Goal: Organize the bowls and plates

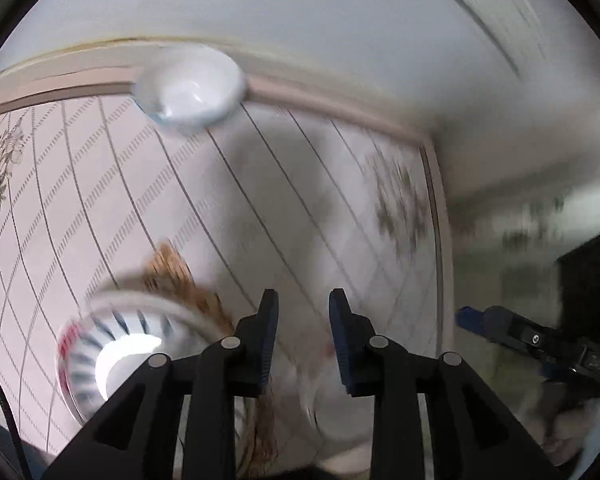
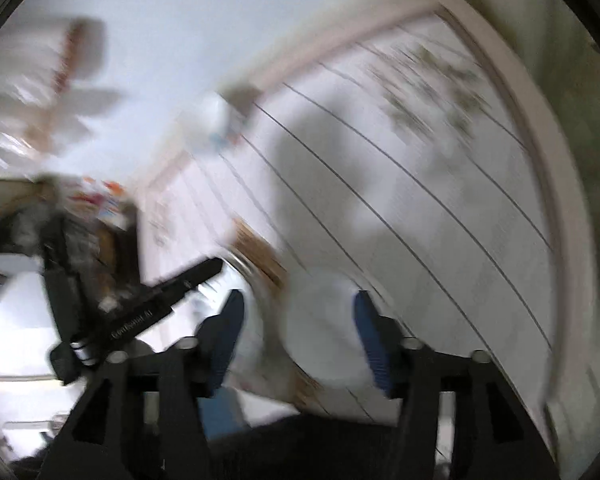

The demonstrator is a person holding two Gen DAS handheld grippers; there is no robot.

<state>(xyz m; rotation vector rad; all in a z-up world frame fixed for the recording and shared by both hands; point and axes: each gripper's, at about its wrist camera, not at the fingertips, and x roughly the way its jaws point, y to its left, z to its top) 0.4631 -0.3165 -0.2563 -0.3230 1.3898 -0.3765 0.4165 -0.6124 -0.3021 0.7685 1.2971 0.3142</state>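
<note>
Both views are motion-blurred. In the left wrist view a plain white bowl (image 1: 192, 88) sits at the far edge of the patterned table (image 1: 100, 184). A bowl with blue stripes and a red mark (image 1: 116, 356) sits on a woven mat (image 1: 180, 280) near the left finger. My left gripper (image 1: 303, 304) is open and empty above the table, with a blurred white dish (image 1: 340, 412) below it. My right gripper (image 2: 298, 308) is open, its fingers on either side of a white bowl (image 2: 324, 336); contact cannot be told. The left gripper shows in the right wrist view (image 2: 172, 292).
The table's right edge (image 1: 440, 240) runs close to the right gripper, which shows in the left wrist view (image 1: 532, 340). A white wall stands behind the table. Blurred shelves and colourful items (image 2: 96, 196) lie to the left in the right wrist view.
</note>
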